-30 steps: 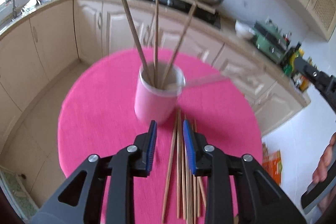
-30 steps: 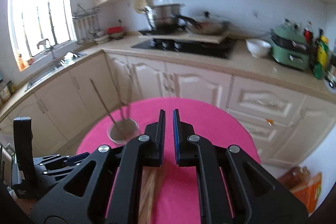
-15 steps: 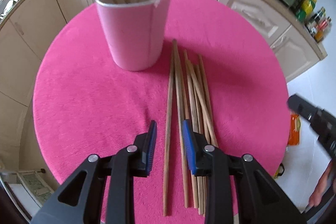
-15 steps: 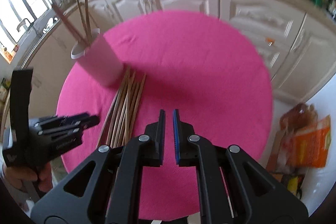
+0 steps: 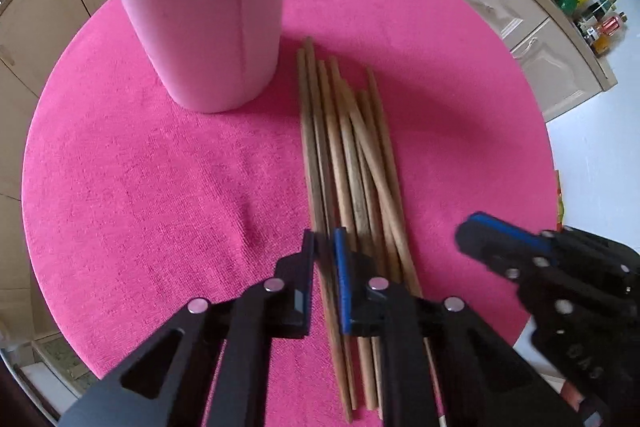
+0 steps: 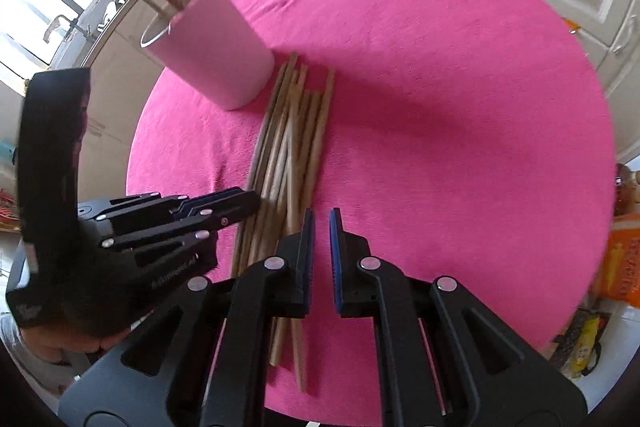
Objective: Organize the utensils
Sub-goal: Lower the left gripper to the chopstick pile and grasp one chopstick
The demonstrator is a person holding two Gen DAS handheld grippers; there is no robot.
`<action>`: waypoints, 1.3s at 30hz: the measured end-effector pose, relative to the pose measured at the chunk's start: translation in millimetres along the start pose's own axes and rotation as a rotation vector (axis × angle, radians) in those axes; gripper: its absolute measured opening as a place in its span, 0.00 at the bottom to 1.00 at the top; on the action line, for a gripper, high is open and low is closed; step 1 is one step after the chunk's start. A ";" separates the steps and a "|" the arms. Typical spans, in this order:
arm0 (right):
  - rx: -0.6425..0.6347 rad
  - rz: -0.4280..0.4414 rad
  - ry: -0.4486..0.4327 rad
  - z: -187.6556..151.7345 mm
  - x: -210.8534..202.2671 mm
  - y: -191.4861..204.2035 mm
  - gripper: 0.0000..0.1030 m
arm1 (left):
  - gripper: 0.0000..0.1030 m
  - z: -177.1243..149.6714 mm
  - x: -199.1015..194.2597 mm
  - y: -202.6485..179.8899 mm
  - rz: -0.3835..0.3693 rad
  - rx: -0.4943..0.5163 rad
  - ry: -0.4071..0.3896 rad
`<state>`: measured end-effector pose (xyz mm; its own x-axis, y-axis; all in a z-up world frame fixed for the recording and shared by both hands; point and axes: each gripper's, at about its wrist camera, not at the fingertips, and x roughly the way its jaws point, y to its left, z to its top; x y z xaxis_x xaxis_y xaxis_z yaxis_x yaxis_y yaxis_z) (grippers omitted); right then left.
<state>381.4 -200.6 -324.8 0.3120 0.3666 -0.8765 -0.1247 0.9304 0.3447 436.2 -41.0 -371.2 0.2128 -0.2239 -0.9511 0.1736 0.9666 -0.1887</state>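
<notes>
The left hand-held gripper (image 5: pixel 325 247) narrowly straddles the leftmost chopstick (image 5: pixel 310 147); the right hand-held gripper (image 6: pixel 321 227) hangs narrow, empty.

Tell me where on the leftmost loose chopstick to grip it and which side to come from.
Grip the leftmost chopstick near its close end, from above, fingers straddling it crosswise. It lies flat at the bundle's edge, with bare cloth on its left for one finger. The left gripper already straddles it there, it seems.

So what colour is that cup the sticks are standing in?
Pale pink. The cup shows best in the left wrist view, standing on the bright pink tablecloth.
</notes>
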 end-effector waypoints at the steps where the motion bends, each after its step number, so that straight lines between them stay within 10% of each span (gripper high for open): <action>1: -0.002 0.006 0.009 1.6 4.5 3.2 0.08 | 0.10 0.0 0.9 -0.3 -0.008 -0.002 0.001; 21: -0.053 -0.056 0.099 22.4 39.3 29.6 0.11 | 0.11 -4.4 -11.5 37.7 -0.129 -0.114 0.039; 39: 0.058 0.001 0.067 22.6 5.3 -15.3 0.08 | 0.12 19.6 -1.9 28.1 -0.007 -0.058 0.082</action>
<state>406.2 -212.9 -327.1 0.2482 0.3686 -0.8958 -0.0694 0.9292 0.3631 459.5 -15.9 -370.0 0.1316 -0.2217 -0.9662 0.1184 0.9712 -0.2067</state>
